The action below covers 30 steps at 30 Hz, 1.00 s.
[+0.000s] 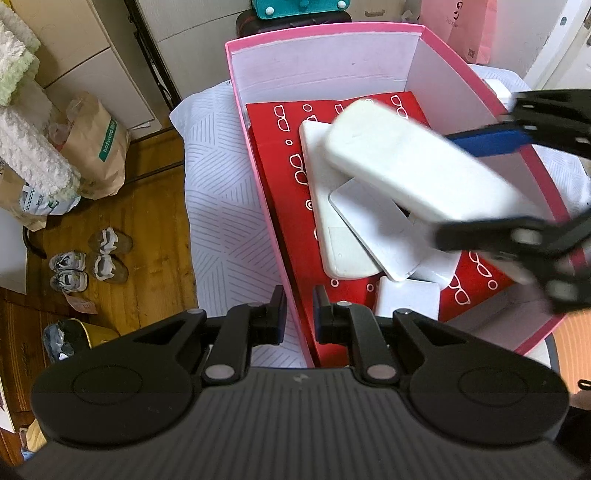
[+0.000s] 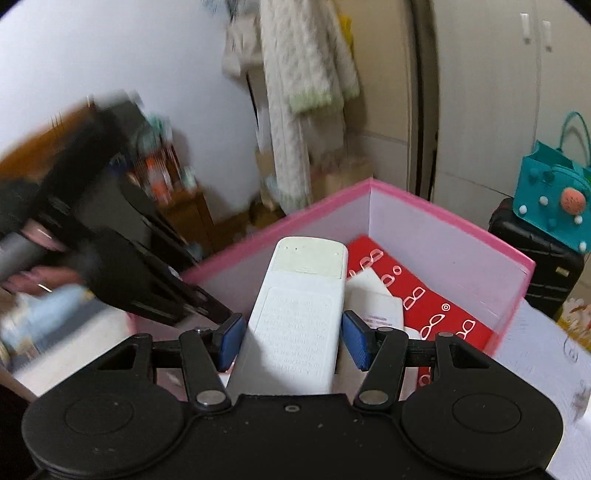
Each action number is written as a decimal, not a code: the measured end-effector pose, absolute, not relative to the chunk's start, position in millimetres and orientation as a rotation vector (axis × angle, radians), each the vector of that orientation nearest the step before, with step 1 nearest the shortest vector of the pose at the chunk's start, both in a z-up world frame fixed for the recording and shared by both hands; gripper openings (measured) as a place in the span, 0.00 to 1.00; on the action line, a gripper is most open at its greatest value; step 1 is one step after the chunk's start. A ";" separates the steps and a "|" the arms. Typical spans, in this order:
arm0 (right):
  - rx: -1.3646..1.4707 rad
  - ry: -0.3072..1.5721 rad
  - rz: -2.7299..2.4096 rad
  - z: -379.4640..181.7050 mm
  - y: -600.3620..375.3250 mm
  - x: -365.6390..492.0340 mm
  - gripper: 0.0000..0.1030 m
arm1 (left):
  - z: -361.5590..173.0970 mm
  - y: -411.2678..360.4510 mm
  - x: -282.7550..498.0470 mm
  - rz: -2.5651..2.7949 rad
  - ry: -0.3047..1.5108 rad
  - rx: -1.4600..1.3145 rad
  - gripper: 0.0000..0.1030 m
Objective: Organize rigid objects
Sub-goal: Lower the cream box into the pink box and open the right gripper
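Pink box [image 1: 380, 33] on the bed, left claw [image 1: 299, 314] pinched shut on its near wall. Right claw [image 2: 291, 341], half-spread, clamps a white remote [image 2: 299, 314] above flat white devices [image 1: 343, 236] inside. Risk: remote, gripped near one end, may pivot and land hard on them.

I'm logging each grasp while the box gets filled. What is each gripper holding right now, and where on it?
The right gripper holds a white remote across its long sides, near its lower end. The left gripper clamps the pink box by its side wall.
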State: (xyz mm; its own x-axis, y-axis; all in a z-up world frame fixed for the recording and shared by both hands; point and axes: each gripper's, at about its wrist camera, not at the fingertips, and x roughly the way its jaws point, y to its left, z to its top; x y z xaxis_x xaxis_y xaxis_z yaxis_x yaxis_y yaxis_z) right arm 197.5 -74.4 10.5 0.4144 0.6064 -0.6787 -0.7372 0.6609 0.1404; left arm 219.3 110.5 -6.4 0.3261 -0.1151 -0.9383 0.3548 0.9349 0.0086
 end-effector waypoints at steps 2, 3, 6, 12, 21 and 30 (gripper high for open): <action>-0.255 0.794 0.838 1.7 -64.3 203.4 0.61 | -6.3 111.0 219.4 -0.314 1.203 0.225 0.11; -0.275 0.808 0.834 -2.0 -62.3 205.1 0.61 | -6.1 111.1 219.4 -0.315 1.203 0.224 0.11; -0.241 0.843 0.828 -3.0 -64.0 211.7 0.62 | -6.6 111.0 219.2 -0.319 1.202 0.229 0.11; -0.139 0.955 0.822 3.3 -78.4 224.1 0.70 | -7.1 111.2 218.0 -0.329 1.196 0.229 0.12; -0.144 0.988 0.821 7.1 -82.8 215.7 0.65 | -7.0 113.8 217.4 -0.338 1.189 0.226 0.13; -0.046 0.834 0.720 53.9 -154.2 190.6 0.66 | -7.1 110.6 216.0 -0.335 1.188 0.239 0.13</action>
State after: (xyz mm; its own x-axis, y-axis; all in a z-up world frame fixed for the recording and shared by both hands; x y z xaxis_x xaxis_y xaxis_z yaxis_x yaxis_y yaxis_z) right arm 190.6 -154.2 53.9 0.4522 0.5656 -0.6897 -0.6003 0.7649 0.2336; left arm 216.0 110.6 -7.1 0.3333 -0.1292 -0.9339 0.3780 0.9258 0.0069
